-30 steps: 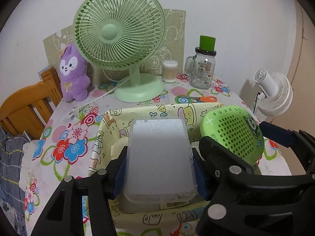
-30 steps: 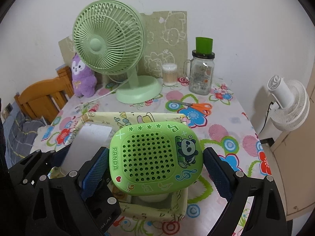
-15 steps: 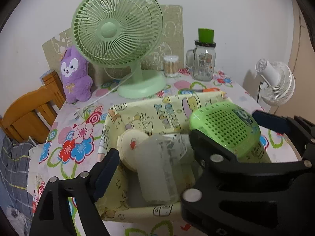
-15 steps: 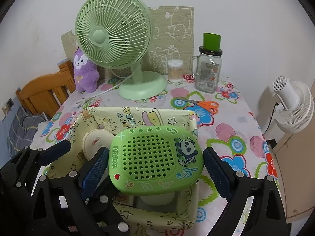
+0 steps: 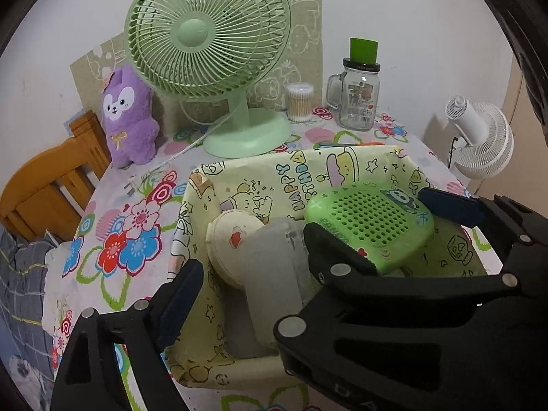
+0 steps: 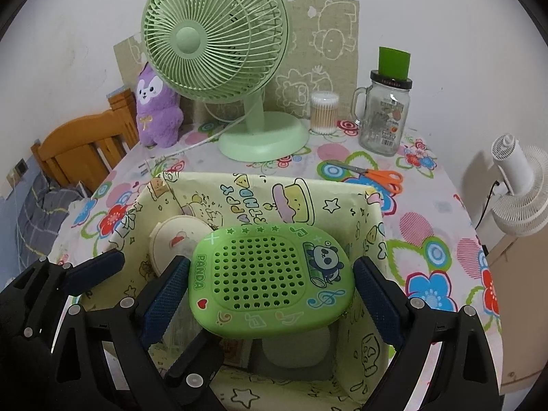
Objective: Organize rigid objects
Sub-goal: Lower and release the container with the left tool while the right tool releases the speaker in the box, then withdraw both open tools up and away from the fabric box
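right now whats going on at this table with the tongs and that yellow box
A person is sorting hard items into the yellow cartoon-print box with a pair of tongs in each hand. The right tongs hold a green panda case over the box, not yet set down. The left tongs are opening, nothing gripped; a frosted plastic container lies in the box between the tips, beside a round cream compact.

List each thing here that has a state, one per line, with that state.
left gripper: jaws opening, nothing gripped
right gripper: shut on green panda case
green panda case: held above the box
frosted container: released, leaning inside the box
round cream compact: closed, tilted on edge in the box
yellow box: open-topped
glass jar: lidded, upright
scissors: closed, flat on the table
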### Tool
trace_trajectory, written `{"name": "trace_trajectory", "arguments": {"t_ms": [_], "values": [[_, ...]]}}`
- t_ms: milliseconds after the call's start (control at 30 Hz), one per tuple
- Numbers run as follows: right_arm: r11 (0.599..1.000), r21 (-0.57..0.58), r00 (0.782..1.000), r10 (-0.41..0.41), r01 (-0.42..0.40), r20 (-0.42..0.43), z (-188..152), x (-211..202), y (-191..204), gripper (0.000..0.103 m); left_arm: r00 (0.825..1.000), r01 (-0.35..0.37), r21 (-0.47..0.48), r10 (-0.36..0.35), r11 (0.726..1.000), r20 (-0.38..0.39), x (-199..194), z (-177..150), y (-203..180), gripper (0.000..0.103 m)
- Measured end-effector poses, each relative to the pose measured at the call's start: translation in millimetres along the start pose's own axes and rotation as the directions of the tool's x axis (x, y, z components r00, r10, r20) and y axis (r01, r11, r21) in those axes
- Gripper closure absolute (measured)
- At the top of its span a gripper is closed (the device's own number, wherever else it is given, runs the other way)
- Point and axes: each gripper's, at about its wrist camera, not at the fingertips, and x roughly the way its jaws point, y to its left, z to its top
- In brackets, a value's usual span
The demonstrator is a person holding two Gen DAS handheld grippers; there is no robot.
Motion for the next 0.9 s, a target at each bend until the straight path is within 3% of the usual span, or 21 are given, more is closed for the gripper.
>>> {"name": "trace_trajectory", "arguments": {"t_ms": [433, 900], "values": [[1.0, 0.01, 1.0, 0.012, -0.012, 0.001, -0.4, 0.8, 1.5, 0.005, 1.0, 0.015, 0.0, -0.015, 1.0, 0.011, -1.7, -0.8, 0.3, 0.01], [0.999, 0.046, 1.0, 0.004, -0.005, 0.008, -15.7, -31.5, -1.9, 0.005, 1.0, 0.012, -0.006, -0.012, 1.0, 0.022, -21.6, -9.4, -5.3, 0.009]]}}
